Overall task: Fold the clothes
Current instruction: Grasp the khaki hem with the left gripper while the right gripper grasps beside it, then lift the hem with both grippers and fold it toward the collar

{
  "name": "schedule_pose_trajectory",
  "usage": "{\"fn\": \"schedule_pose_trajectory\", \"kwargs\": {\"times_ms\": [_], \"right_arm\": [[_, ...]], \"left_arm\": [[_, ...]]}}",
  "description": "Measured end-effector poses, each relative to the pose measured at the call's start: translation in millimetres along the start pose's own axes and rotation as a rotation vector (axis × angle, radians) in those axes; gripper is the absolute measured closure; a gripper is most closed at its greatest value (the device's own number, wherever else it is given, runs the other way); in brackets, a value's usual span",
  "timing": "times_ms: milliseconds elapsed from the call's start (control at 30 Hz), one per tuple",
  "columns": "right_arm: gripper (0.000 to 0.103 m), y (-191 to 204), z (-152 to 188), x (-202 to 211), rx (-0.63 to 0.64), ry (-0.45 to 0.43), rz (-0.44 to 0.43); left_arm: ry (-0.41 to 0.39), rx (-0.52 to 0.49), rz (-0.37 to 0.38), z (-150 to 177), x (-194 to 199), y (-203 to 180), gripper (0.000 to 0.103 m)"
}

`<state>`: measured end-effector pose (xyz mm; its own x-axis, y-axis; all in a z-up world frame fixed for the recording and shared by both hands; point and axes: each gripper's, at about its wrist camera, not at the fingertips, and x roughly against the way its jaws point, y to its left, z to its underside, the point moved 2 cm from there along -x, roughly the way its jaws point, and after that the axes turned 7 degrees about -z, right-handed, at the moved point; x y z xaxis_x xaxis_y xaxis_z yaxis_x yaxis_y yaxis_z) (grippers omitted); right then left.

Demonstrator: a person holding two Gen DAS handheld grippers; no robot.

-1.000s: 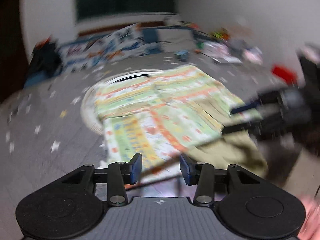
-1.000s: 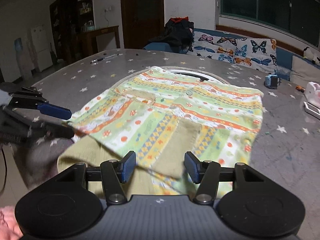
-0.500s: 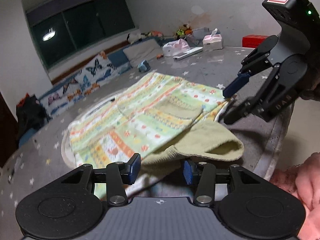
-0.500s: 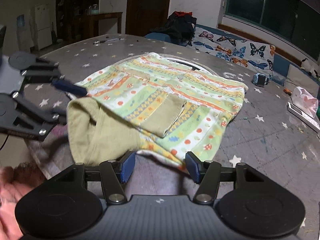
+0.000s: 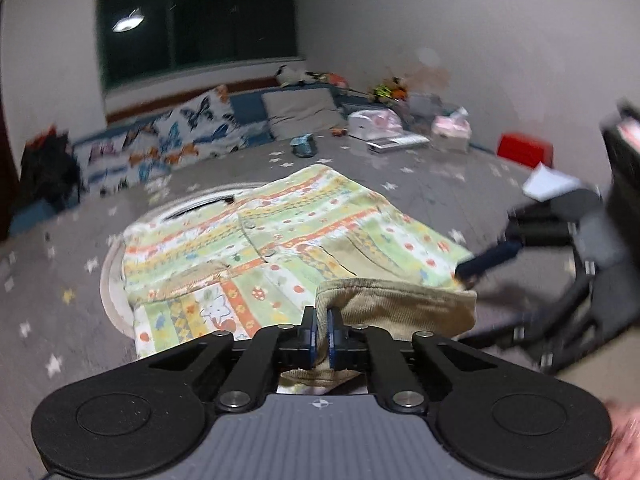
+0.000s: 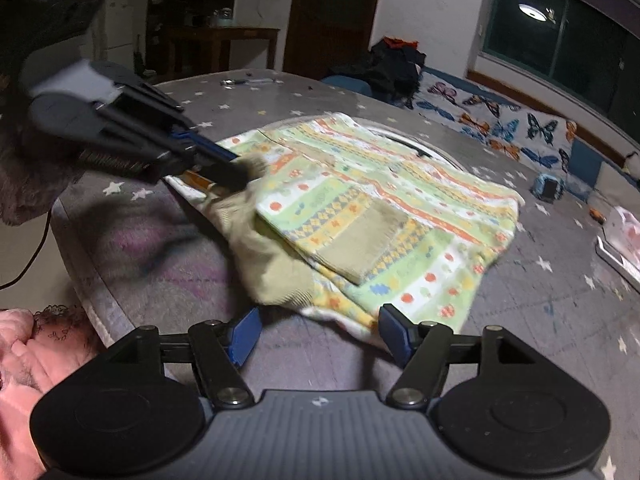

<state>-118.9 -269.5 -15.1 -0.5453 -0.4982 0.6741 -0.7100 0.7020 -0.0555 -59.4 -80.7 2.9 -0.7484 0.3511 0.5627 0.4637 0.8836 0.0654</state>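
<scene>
A child's garment (image 5: 280,248) with green, orange and yellow patterned stripes lies flat on the grey star-print table (image 5: 60,280); its olive corduroy lining (image 5: 396,304) is turned up at the near edge. My left gripper (image 5: 322,332) is shut on that olive edge, also seen from the right wrist view (image 6: 224,168). My right gripper (image 6: 316,334) is open, just short of the garment's (image 6: 384,216) near hem, with nothing between its fingers. In the left wrist view it is blurred at the right (image 5: 480,276), beside the garment's corner.
A round inset ring (image 5: 116,248) in the table lies under the garment. A butterfly-print bench cushion (image 5: 168,144) runs along the far side. A small blue object (image 5: 304,146), tissue packs (image 5: 374,126), a red box (image 5: 524,150) and a white paper (image 5: 552,184) sit at the far right. The table edge (image 6: 80,272) is near me.
My left gripper has closed on the olive edge of the garment. My right gripper has dropped closer to the near hem, still open.
</scene>
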Motion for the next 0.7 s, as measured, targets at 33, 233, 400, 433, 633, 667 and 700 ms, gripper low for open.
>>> {"fn": "schedule_pose_trajectory", "kwargs": {"times_ms": [33,233,400,433,633,667,700], "right_arm": [[0.037,1.2,-1.5,-2.2,0.011,-0.004,-0.002],[0.04,11.3,-14.1,-22.8,0.11,-0.036,-0.005],[0.071,8.3,-26.9,-39.0,0.089,-0.048,-0.03],[0.075,5.7,-29.5,-39.9,0.068,-0.049,-0.038],[0.086,-11.6,-42.3,-35.5,-0.052,-0.081,-0.093],[0.086,-14.4,-43.9,-34.7,-0.072,-0.086,-0.096],[0.087,-15.8,-45.2,-34.5,-0.085,-0.092,-0.097]], "left_arm": [[0.005,0.028,0.006,-2.3,-1.0,4.0,0.098],[0.015,0.125,0.035,-12.9,-7.2,21.1,0.098],[0.028,0.14,0.054,-8.8,-1.0,28.5,0.093],[0.025,0.128,0.042,-5.9,3.7,29.4,0.093],[0.014,0.027,-0.059,15.1,27.8,31.7,0.056],[0.014,0.003,-0.078,18.5,28.8,30.8,0.056],[0.013,-0.021,-0.096,21.8,29.8,29.9,0.056]]}}
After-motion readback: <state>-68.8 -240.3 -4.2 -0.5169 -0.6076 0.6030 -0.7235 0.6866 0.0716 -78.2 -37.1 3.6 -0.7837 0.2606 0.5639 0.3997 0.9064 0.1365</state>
